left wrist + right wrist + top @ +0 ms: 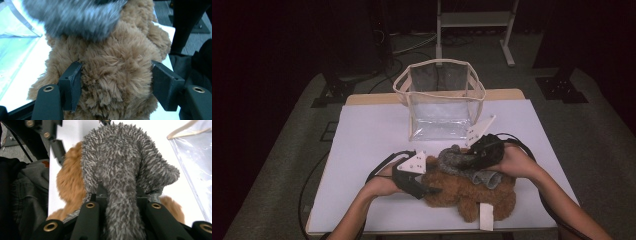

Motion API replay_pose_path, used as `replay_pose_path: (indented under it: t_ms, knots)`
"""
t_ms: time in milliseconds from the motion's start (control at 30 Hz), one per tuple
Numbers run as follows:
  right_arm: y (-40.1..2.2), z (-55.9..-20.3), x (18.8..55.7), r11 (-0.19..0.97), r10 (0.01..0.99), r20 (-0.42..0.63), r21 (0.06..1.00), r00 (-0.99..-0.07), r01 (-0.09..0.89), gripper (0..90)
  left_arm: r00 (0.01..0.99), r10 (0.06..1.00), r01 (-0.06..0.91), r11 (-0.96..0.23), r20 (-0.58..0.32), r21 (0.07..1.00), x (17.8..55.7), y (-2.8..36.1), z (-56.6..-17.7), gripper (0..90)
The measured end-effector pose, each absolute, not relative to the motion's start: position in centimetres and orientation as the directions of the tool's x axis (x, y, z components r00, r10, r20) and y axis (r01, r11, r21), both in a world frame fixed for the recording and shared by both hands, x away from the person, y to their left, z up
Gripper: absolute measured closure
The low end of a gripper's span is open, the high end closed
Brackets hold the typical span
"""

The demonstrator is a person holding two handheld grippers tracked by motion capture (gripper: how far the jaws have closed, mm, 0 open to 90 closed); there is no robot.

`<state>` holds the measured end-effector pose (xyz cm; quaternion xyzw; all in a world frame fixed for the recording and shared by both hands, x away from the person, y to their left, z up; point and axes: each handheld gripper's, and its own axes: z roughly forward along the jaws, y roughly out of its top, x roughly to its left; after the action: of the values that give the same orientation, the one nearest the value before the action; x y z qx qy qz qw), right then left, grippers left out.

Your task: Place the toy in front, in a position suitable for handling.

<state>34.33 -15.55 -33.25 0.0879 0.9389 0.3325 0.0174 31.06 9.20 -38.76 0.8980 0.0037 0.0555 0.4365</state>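
Currently two plush toys in play on the white table (367,135) — a brown plush toy (467,192) lying near the front edge, and a grey plush toy (457,161) lying on top of it at the far side. Right gripper (476,156) is clamped on the grey plush: in the right gripper view the fur (120,177) is pinched tight between the jaws, which stand nearly together, and the rest of the toy bulges out past them. Left gripper (428,190) comes in from the left at the brown toy's side; in the left gripper view the jaws stand about half open, one on each side of the brown fur (115,75). Left jaw's pad is against the fur, the right one sits at the fur's edge — can't tell whether it presses in, so I read that as straddling, not a firm grip. The grey toy (80,17) shows blurred at the top of that view, touching the brown one. A white tag (486,216) hangs off the brown toy at the table's front edge. Clear plastic bag (439,100) with beige trim stands upright and open at the back middle of the table, apart from both toys. Both hands sit low, forearms entering from the near side.
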Motion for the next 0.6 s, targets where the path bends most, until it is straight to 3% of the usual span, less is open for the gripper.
replay_pose_path:
  t_ms: [233,600]
  knots:
    - [-15.4,-32.9,34.6,0.767,0.171,0.022,0.625,-0.985,0.147,72.8,0.993,0.059,-0.039,-0.627,0.098,0.778,31.2,9.5,-38.9,32.7]
    - [-22.2,-29.0,33.3,0.724,0.275,-0.022,0.663,-0.961,0.192,72.8,0.993,0.07,-0.032,-0.632,0.099,0.774,31.3,9.3,-38.8,31.0]
